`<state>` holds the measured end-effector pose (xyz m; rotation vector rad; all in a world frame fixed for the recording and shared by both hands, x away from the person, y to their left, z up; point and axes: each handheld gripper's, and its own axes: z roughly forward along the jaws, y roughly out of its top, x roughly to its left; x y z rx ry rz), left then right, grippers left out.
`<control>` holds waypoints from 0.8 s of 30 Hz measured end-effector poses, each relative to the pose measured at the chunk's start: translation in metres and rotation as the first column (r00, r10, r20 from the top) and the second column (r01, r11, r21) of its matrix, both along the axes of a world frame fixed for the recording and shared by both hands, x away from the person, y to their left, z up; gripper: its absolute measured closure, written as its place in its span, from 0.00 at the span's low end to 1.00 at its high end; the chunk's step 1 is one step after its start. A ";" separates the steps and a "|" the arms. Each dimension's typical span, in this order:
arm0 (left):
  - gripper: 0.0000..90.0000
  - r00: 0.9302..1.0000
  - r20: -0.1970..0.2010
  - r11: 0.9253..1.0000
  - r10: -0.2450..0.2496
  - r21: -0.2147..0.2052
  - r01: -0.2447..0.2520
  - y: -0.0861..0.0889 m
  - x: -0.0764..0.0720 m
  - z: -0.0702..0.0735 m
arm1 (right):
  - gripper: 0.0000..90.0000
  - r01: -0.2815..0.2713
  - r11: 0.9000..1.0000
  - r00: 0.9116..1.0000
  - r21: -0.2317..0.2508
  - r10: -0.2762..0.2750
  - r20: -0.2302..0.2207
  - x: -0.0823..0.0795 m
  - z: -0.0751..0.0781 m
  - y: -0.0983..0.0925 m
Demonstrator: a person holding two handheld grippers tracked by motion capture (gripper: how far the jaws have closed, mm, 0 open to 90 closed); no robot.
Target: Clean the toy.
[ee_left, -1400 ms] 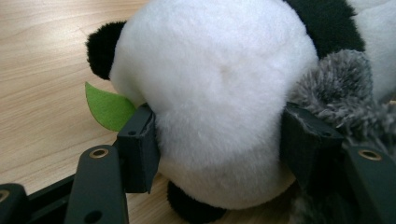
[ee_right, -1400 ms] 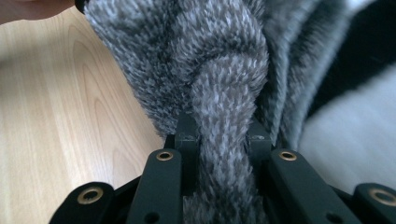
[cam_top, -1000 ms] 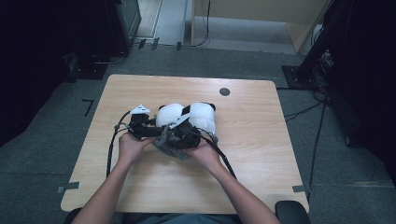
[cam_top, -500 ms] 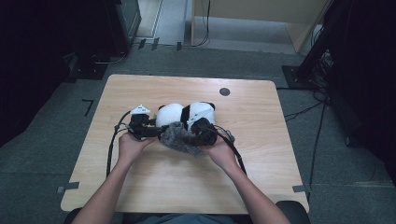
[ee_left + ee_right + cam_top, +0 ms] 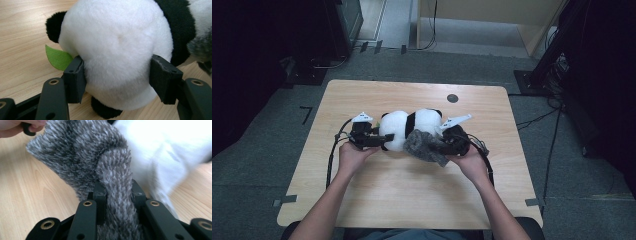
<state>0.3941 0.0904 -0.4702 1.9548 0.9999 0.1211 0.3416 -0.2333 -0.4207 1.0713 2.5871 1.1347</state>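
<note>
The plush panda (image 5: 409, 129) lies mid-tabletop (image 5: 412, 200), light and squashy. The left claw (image 5: 373, 141) clamps its white rump from 9 o'clock. The right claw (image 5: 446, 146), at 3 o'clock, pinches a fuzzy grey knit garment (image 5: 424, 145), limp and stretchy; best gripped by a bunched fold.

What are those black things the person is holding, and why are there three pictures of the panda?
A person sits at a wooden table and holds a grabbing tool in each hand. One picture looks down from above. The other two come from little cameras riding on each tool, so you see its black jaws up close. The left claw squeezes the white, round part of a toy panda lying on the table. A green felt leaf pokes out beside it. The right claw is pinched tight on a fuzzy grey cloth, which lies against the panda.
</note>
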 end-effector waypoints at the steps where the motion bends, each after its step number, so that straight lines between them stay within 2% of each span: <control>1: 0.40 1.000 0.001 1.000 -0.001 0.001 0.001 0.000 0.000 0.000 | 0.81 0.009 1.000 1.000 0.001 -0.009 0.002 0.000 0.000 -0.005; 9: 0.40 1.000 -0.007 1.000 -0.008 0.005 0.008 0.000 0.002 0.001 | 0.81 0.068 0.998 0.998 0.012 -0.068 0.010 0.002 -0.001 -0.032; 15: 0.40 1.000 -0.005 1.000 -0.011 0.006 0.011 0.000 0.003 0.001 | 0.81 0.122 0.992 0.992 0.020 -0.122 0.005 0.004 -0.002 -0.048; 17: 0.40 1.000 -0.005 1.000 -0.009 0.006 0.009 0.000 0.003 0.000 | 0.82 0.108 0.993 0.994 0.036 -0.108 0.004 0.004 -0.003 -0.048; 22: 0.40 1.000 -0.007 1.000 -0.009 0.006 0.009 0.001 0.004 0.000 | 0.82 0.083 0.996 0.996 0.029 -0.084 0.018 0.001 0.001 -0.043; 24: 0.40 1.000 -0.007 1.000 -0.009 0.005 0.009 0.000 0.004 0.000 | 0.82 0.067 0.997 0.997 0.044 -0.068 0.022 0.000 0.003 -0.042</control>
